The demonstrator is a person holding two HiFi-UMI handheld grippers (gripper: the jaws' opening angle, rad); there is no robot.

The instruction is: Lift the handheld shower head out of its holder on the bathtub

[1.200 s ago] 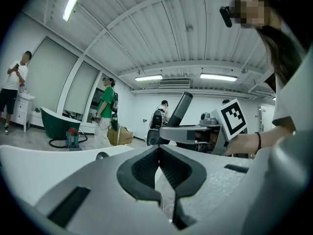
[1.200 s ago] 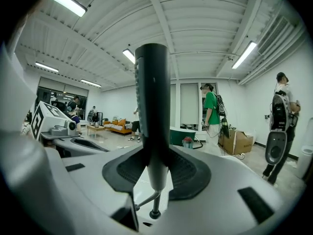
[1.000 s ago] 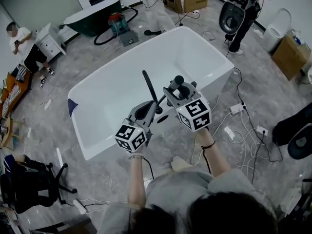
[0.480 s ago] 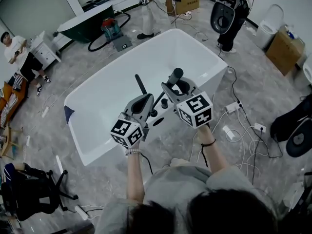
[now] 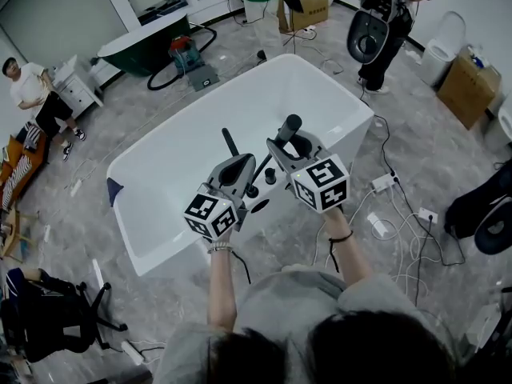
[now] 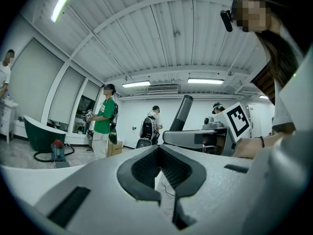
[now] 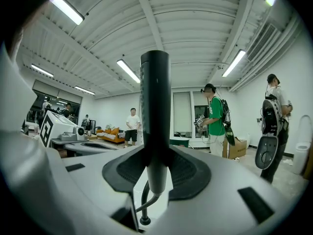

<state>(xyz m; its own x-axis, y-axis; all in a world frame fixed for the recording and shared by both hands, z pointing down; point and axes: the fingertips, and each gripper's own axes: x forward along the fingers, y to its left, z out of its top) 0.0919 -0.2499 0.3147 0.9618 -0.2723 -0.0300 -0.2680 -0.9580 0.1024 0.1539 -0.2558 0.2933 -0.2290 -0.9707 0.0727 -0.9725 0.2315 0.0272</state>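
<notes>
The black handheld shower head point(image 7: 155, 116) stands upright between the jaws of my right gripper point(image 7: 155, 168), which is shut on its handle. Its hose curves down from the lower end to a fitting point(image 7: 144, 221). In the head view the shower head point(image 5: 289, 127) sticks up out of the right gripper point(image 5: 290, 144) over the near rim of the white bathtub point(image 5: 184, 154). My left gripper point(image 5: 240, 168) hovers beside it, to the left, shut and holding nothing; its pads point(image 6: 146, 168) show only an empty notch. A black faucet spout point(image 5: 230, 142) and knobs point(image 5: 270, 174) sit on the rim.
Cables and power strips point(image 5: 384, 184) trail over the floor right of the tub. A dark green tub point(image 5: 144, 38) and a red vacuum point(image 5: 180, 53) stand behind, a cardboard box point(image 5: 468, 86) at right, an office chair point(image 5: 48, 310) at lower left. Several people stand around.
The head view has shifted a little. Both grippers keep nearly the same place over the tub's near rim, the right one still shut on the shower head. People in the background have moved.
</notes>
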